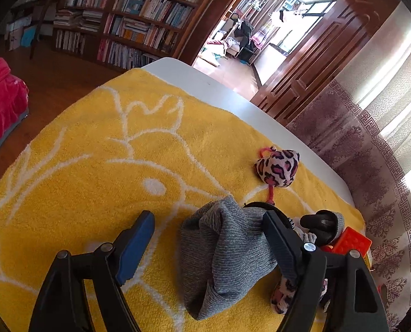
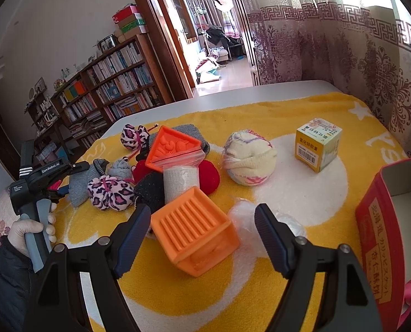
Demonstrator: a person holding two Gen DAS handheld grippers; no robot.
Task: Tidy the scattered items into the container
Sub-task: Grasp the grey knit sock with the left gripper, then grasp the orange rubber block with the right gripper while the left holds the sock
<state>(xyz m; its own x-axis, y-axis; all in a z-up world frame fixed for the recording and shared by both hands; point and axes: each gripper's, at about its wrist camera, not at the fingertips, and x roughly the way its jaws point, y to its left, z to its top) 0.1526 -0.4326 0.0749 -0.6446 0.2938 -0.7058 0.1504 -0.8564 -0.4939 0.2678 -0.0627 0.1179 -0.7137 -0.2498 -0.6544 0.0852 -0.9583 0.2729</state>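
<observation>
Left hand-held gripper (image 1: 208, 229): I see it released, jaws spread, grey knit sock (image 1: 222, 257) lying between them, unpinched; its body reads "GenRobot.AI".
Right hand-held gripper (image 2: 202, 221): released, straddling the orange block (image 2: 194, 238), pads clear of it.
Yellow carton (image 2: 317, 145): beyond the block to the right, barcode and Chinese print.
Red container (image 2: 379, 238): right of the block, yellow label, Japanese lettering.
Worktop (image 2: 233, 91): yellow towel (image 2: 260, 290) beneath the block.
</observation>
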